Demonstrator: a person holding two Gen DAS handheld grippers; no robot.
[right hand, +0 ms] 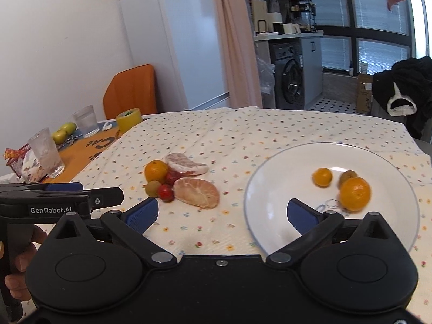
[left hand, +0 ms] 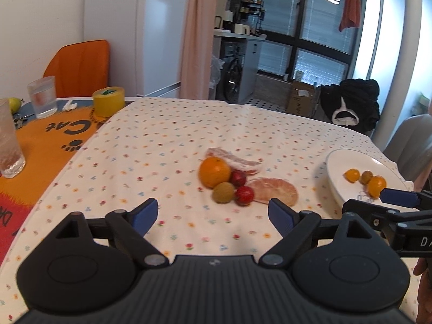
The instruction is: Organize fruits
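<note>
We see the tabletop under its flowered cloth, and on its right side the white plate, already carrying a mandarin, a smaller orange fruit and a brownish one tucked just behind the mandarin. Well to the left of the plate sits the heap still to be sorted: two peeled pomelo pieces, soft and membrane-thin, so we judge they want a gentle pinch across the thick middle, not the tip. Touching them is a whole orange, firm and round, likely to roll; we would close on its widest part. Then the little ones: a greenish-brown fruit and two red cherry-sized fruits, smooth and probably slippery, easy to squash, best taken squarely at the centre.

Our left hand-held gripper hangs over the cloth just short of the heap, jaws spread wide, nothing in them. Our right hand-held gripper hovers at the plate's near rim, jaws likewise wide apart and carrying nothing.
</note>
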